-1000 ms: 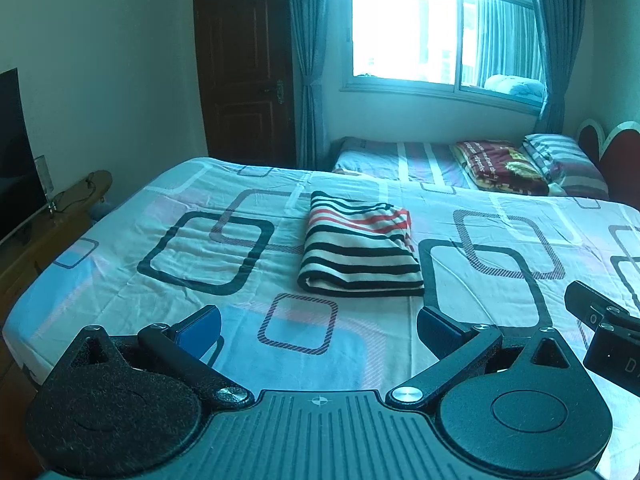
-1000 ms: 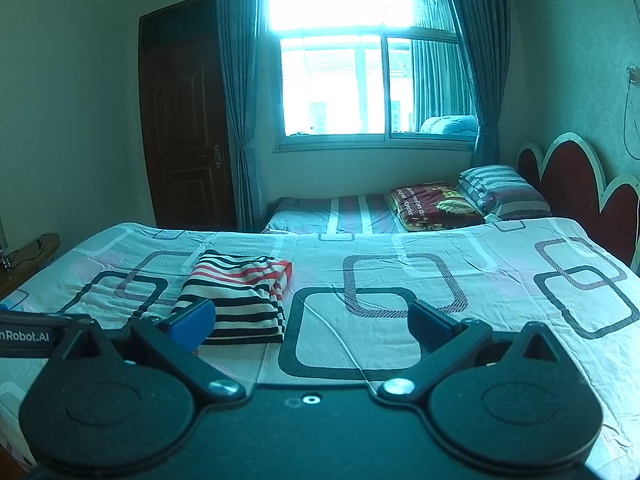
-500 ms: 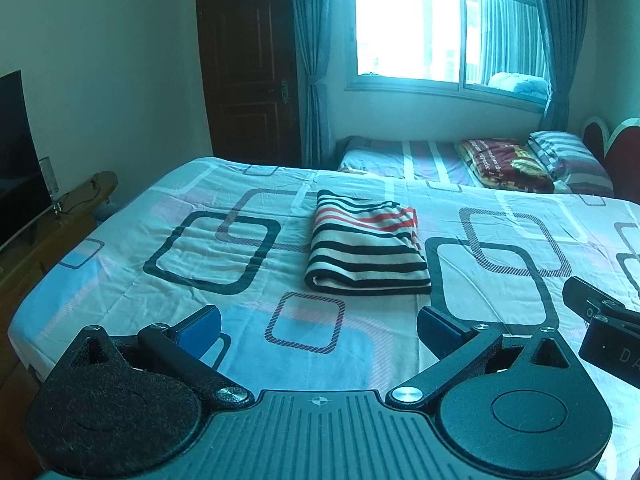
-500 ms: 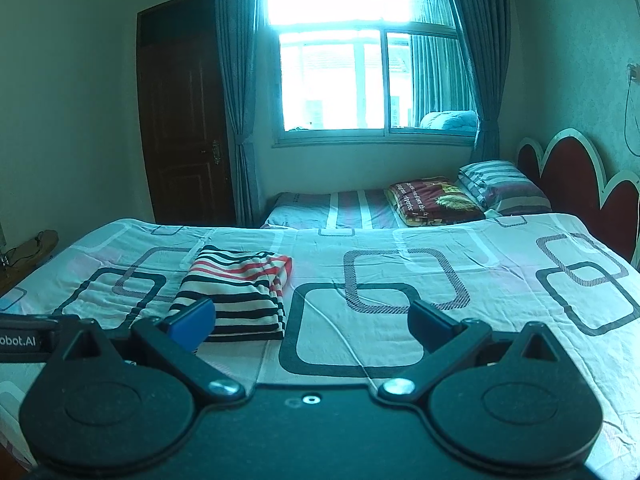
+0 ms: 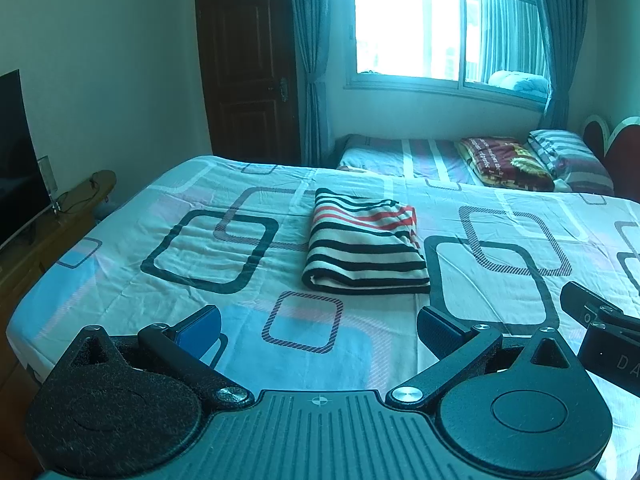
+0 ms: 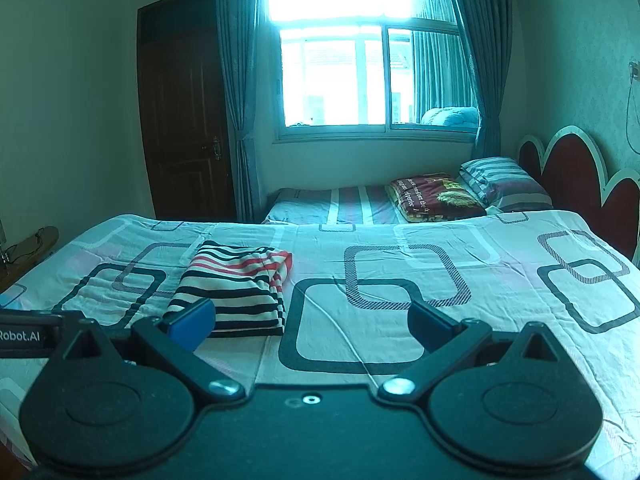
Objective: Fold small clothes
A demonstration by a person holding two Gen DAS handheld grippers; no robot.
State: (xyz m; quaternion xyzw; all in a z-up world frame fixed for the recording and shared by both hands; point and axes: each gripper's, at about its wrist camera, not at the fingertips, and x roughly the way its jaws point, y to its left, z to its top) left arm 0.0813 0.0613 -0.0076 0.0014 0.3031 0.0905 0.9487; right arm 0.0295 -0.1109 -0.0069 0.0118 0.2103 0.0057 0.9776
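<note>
Left gripper (image 5: 318, 330): jaws spread wide, nothing between them, both blue pads (image 5: 199, 329) clear of the cloth. It hangs above the near part of the bed (image 5: 208, 252), with the sheet's hatched square showing in the gap between its fingers.

Right gripper (image 6: 312, 322): jaws likewise spread wide and holding nothing. Its left blue pad (image 6: 192, 322) overlaps the near corner of the garment in the right wrist view; contact cannot be confirmed. Part of this gripper's body appears at 4 o'clock in the left wrist view.

Striped garment (image 5: 366, 242): folded into a compact rectangle, black and white bands with red bands at the far end. It lies flat on the bed sheet, at 12 o'clock from the left gripper and apart from it. In the right wrist view the striped garment (image 6: 236, 284) sits at 10 o'clock from the right gripper's centre. The folded edge faces the cameras; a looser layered edge shows on its right side.

Surroundings: a second bed (image 6: 340, 204) with a dark red blanket (image 6: 434, 196) and a striped pillow (image 6: 504, 182) at 1 o'clock. A window (image 6: 360, 68) with curtains stands at 12 o'clock, a dark wooden door (image 6: 184, 120) at 10 o'clock, and a red headboard (image 6: 576, 176) at 2 o'clock
</note>
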